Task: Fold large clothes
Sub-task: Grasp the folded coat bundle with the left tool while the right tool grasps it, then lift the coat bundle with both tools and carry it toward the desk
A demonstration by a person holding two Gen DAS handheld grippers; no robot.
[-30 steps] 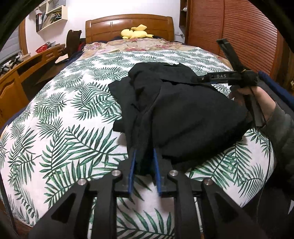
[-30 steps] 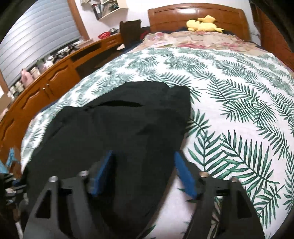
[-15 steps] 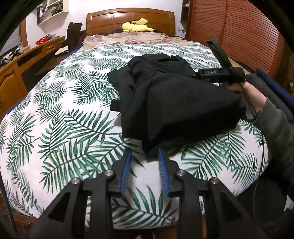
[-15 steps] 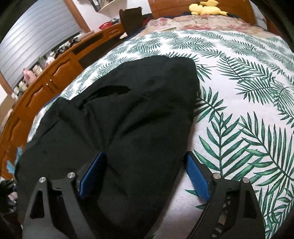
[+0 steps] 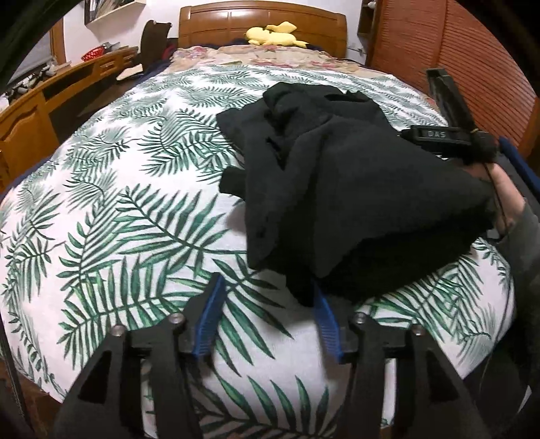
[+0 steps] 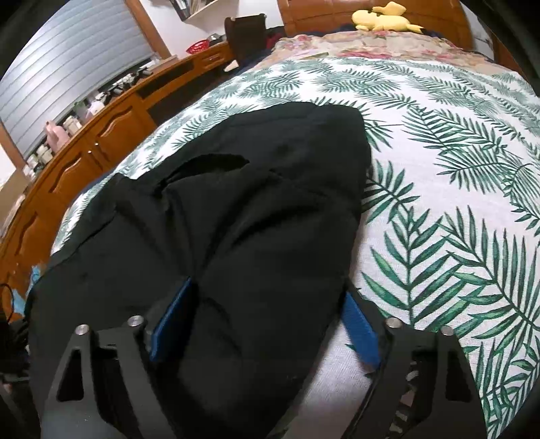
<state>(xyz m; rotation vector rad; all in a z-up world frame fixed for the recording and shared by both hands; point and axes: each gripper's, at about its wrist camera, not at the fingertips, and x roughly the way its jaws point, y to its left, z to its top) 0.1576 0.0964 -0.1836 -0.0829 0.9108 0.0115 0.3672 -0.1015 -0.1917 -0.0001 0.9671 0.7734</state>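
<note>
On the bed (image 5: 111, 189), spread with a palm-leaf cover, the black garment (image 5: 337, 202) lies bunched on the near right part, its long axis running from the near edge away toward the headboard (image 5: 263, 23), where a yellow soft toy (image 5: 273, 33) sits far off; to the far left stands a wooden desk (image 5: 50, 101).

Going left to right: the left tongs (image 5: 268, 320) sit at the near edge of the bed, jaws opening, nothing between the pads but bare leaf print; the near hem of the garment droops just ahead and to the right, touching or just overlapping the right-hand pad (image 5: 325, 320); I cannot tell whether it truly touches. So the cloth lies forward and to the right of these tongs, not inside them.

The right tongs (image 6: 266, 324) straddle the near right part of the garment; cloth fills the gap, yet the jaws are closing from wide, and the blue pads (image 6: 173, 315) stand beside the bulge rather than pinching it; a hand (image 5: 506, 196) bears them at the right edge of the left view.

In my judgement the right tongs are nearer a grip; the left must shift right and forward to catch the hem before any fold along the long axis.
</note>
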